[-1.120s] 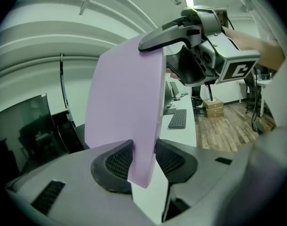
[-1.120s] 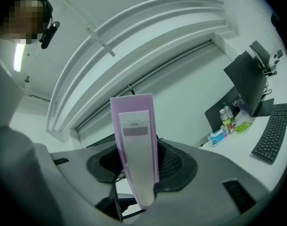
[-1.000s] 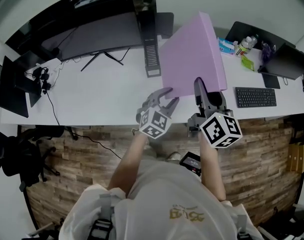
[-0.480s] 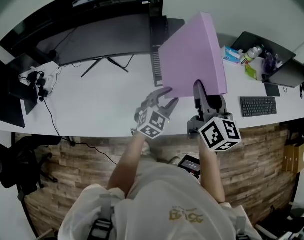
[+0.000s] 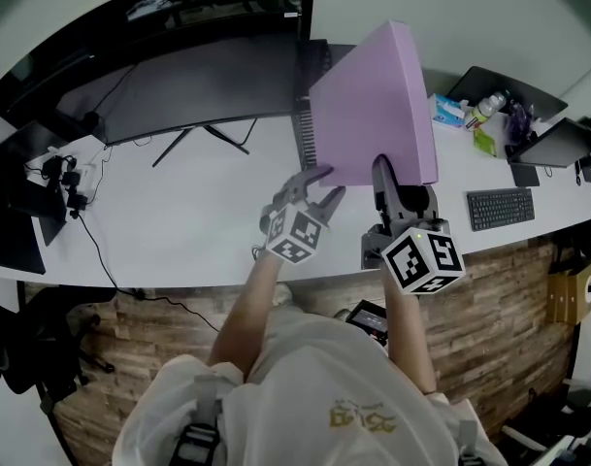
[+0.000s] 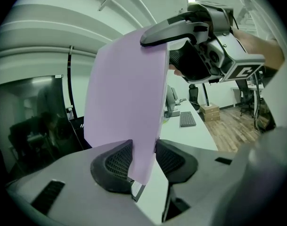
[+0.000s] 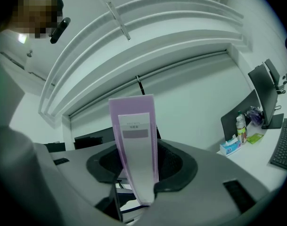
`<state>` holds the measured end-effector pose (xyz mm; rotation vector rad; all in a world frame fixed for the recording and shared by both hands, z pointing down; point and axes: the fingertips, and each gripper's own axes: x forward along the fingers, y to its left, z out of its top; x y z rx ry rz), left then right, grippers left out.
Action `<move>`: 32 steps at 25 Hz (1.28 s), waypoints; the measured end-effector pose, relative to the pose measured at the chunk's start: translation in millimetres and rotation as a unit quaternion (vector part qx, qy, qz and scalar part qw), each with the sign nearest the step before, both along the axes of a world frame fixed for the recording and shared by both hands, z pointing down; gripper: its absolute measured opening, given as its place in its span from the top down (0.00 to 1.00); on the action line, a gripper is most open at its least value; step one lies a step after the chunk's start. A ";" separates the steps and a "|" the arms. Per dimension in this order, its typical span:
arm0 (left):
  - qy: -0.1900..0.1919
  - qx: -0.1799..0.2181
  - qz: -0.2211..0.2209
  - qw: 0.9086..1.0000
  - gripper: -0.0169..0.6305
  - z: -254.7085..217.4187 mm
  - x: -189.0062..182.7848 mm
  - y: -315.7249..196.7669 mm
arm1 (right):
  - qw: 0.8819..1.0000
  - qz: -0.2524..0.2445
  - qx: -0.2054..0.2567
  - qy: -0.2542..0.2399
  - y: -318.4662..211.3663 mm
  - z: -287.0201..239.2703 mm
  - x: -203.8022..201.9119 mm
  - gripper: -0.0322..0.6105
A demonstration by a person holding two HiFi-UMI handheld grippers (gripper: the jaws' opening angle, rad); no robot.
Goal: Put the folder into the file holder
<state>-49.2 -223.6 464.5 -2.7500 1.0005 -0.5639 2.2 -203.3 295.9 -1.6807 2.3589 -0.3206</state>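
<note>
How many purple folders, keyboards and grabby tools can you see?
flat purple plastic folder: 1
black rectangular keyboard: 1
grey two-jaw tools, the left tool and the right tool: 2
Total: 4

One folder [image 5: 373, 105], two tools [image 5: 324, 184] [image 5: 390, 175], one keyboard [image 5: 499, 208].

Our right claw [image 7: 139, 168] was clamped on the folder [image 7: 132, 103], with one pad pressing on each side of its narrow spine. We saw the purple folder edge-on, standing upright between the pads, a white label [image 7: 136, 145] running down the spine. Off to the right, on the white bench [image 7: 256, 160], stood a bottle [image 7: 240, 126] with a tissue box [image 7: 230, 146] just beside it. A keyboard [image 7: 282, 149] lay at the edge and a dark monitor [image 7: 263, 91] stood behind.
</note>
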 end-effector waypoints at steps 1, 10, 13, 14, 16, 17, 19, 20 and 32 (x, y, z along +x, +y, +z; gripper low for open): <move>0.000 0.001 0.002 1.000 0.71 -0.3 -1.4 -3.1 | 1.000 0.002 0.001 0.002 -2.2 -0.1 -1.8 0.65; 0.002 0.007 0.007 1.000 0.71 0.9 -14.3 -23.9 | 1.000 0.012 0.004 0.018 -16.9 0.8 -18.0 0.65; 0.007 0.002 0.005 1.000 0.71 2.2 -19.3 -27.5 | 1.000 0.015 0.005 0.027 -18.5 1.7 -25.7 0.65; 0.011 -0.001 0.005 1.000 0.71 2.6 -20.6 -27.7 | 0.999 0.015 0.005 0.031 -18.2 1.9 -28.0 0.65; 0.018 -0.004 0.004 1.000 0.71 3.1 -21.8 -29.6 | 0.999 0.015 0.008 0.038 -18.2 1.7 -30.5 0.65; 0.020 -0.004 0.003 1.000 0.71 2.7 -21.6 -31.8 | 0.999 0.015 0.010 0.040 -19.2 1.4 -30.8 0.65; 0.022 -0.005 -0.001 1.000 0.71 2.4 -20.0 -36.2 | 0.999 0.013 0.012 0.042 -21.8 1.7 -29.0 0.65; 0.023 -0.007 -0.003 1.000 0.71 3.2 -19.1 -37.8 | 0.999 0.013 0.011 0.042 -23.4 2.8 -27.7 0.65; 0.029 -0.037 -0.027 0.999 0.71 23.5 -22.4 -76.2 | 0.998 -0.015 -0.001 0.057 -68.9 20.1 -34.0 0.65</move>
